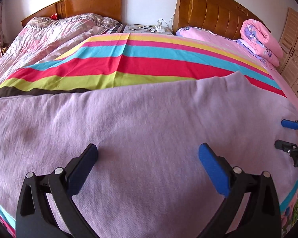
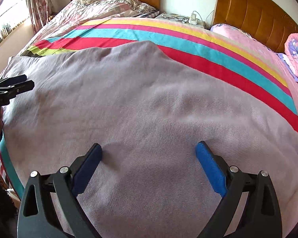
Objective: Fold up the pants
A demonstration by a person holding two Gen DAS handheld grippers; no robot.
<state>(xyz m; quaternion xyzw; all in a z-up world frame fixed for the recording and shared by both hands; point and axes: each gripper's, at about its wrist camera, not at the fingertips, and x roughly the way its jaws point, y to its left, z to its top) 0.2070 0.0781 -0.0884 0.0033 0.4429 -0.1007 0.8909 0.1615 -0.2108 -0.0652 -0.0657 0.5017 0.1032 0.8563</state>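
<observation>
Broadly, lilac pants (image 1: 141,123) lie spread across the striped sheet (image 1: 129,63) on the bed. Both the left tool (image 1: 148,151) and right tool (image 2: 148,149) hover over them, fingers apart. Only the right view shows a window (image 2: 8,17).

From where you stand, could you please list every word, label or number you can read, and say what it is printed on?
"DA": white letters on the black body of the right gripper, cut off by the left wrist view's edge.
Small white print on the black body of the left gripper, seen in the right wrist view: too blurred to read.
Carved emblem on the brown wooden headboard: not legible.
</observation>
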